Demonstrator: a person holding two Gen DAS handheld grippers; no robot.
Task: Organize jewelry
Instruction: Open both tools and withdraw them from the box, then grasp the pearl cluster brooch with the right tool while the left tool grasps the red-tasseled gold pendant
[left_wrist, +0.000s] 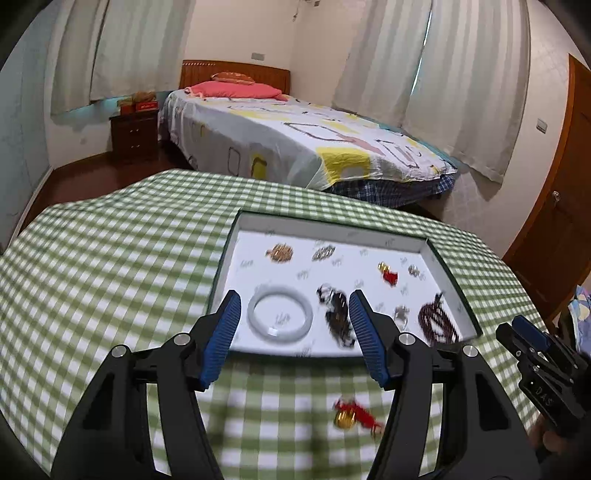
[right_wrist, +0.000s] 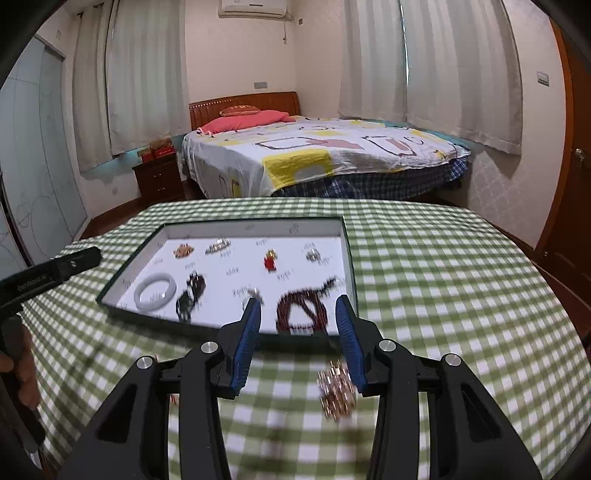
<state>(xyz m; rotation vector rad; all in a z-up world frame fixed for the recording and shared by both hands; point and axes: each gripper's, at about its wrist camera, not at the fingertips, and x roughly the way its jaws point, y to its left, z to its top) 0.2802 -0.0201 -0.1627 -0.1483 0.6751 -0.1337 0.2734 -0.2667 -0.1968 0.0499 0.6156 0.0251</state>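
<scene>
Showing "DAS" lettering, right gripper (left_wrist: 524, 332) gapes empty; left gripper (left_wrist: 291, 332) likewise.

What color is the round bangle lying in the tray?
The bangle is a pale, milky white. It shows best in the left wrist view, lower left of the tray.

Black grippers (left_wrist: 291, 299), ribbed blue pads (left_wrist: 225, 325), seemingly silver screws

A bangle (left_wrist: 280, 314) lies in the tray (left_wrist: 325, 230), left of a bead string (left_wrist: 437, 321).
</scene>
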